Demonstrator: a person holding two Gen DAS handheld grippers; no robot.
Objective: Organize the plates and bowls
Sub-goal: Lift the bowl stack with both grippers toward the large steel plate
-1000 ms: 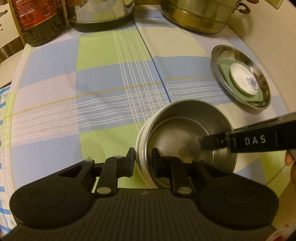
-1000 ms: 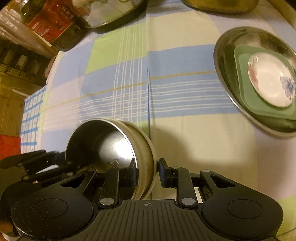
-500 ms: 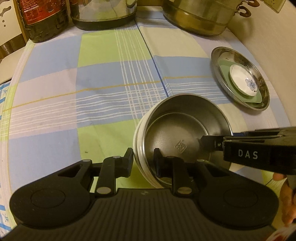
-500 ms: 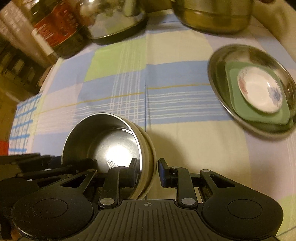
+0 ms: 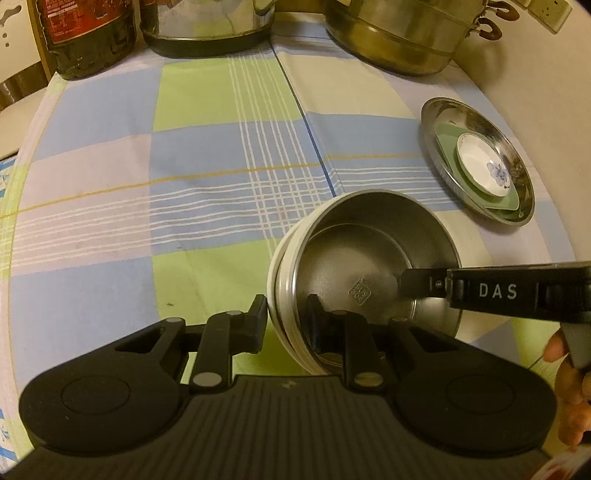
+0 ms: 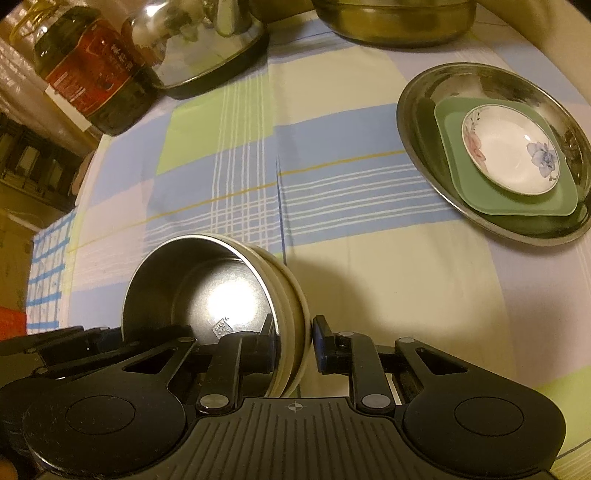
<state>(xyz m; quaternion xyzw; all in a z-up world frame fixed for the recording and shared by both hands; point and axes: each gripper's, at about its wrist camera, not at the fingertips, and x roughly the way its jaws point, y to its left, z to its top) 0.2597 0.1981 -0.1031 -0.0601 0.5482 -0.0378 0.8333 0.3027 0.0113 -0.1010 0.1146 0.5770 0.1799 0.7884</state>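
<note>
A steel bowl (image 5: 369,251) sits nested in a cream bowl (image 5: 277,280) over the checked tablecloth, and both grippers hold the pair. My left gripper (image 5: 286,314) is shut on the left rim, one finger outside and one inside. My right gripper (image 6: 293,332) pinches the opposite rim of the steel bowl (image 6: 207,288) and cream bowl (image 6: 295,302), its jaws closing. The stack's base is hidden. At the right, a steel plate (image 6: 443,81) carries a green square plate (image 6: 461,177) and a small flowered dish (image 6: 509,155).
Along the back stand an oil bottle (image 5: 88,33), a kettle (image 5: 207,26) and a large steel pot (image 5: 399,33). A pale wall (image 5: 535,92) runs close behind the steel plate. The cloth's left edge (image 5: 14,206) curves down. A hand (image 5: 569,384) shows at lower right.
The right gripper has rolled and tipped a little, so more of the table's back shows, and its outer pad has closed up to the cream bowl. The bowls stay about where they were.
</note>
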